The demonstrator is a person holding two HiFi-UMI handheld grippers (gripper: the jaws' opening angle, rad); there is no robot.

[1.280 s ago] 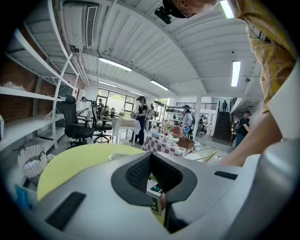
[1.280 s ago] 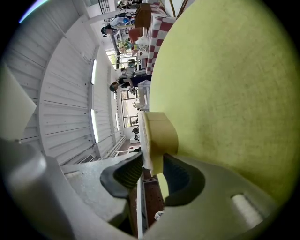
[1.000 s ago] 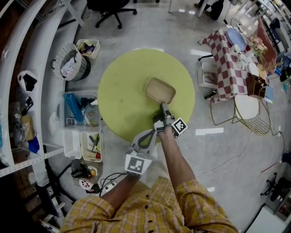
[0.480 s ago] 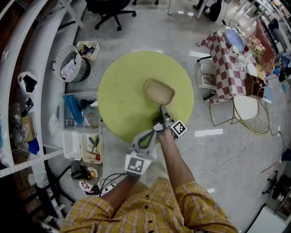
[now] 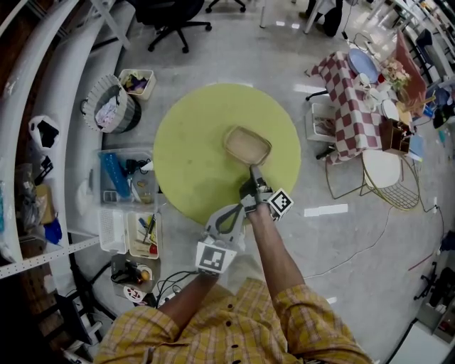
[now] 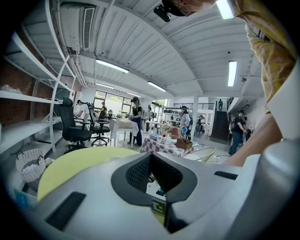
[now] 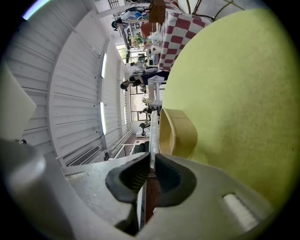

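A beige oblong tray (image 5: 234, 136) lies on a round yellow-green table (image 5: 188, 167). My right gripper (image 5: 253, 180) reaches over the table's near edge and points at the tray's near end. Its jaws are shut on a thin pale flat strip (image 7: 152, 126) that runs forward beside the tray (image 7: 180, 133). My left gripper (image 5: 239, 205) hangs just behind and left of the right one, off the table edge. In the left gripper view its jaws (image 6: 150, 157) meet at the tips with nothing held. Only the right gripper's marker cube (image 6: 158, 199) shows through them.
A wire bin (image 5: 110, 110) and clear boxes of tools (image 5: 128, 178) stand on the floor left of the table. A checked-cloth table (image 5: 355, 92) and a gold wire chair (image 5: 387, 178) are at the right. An office chair (image 5: 170, 11) is at the far side.
The right jaws have closed from a wider gap onto the thin strip. The tray's end, then right at the jaws, now lies a little ahead. The left gripper has barely moved.
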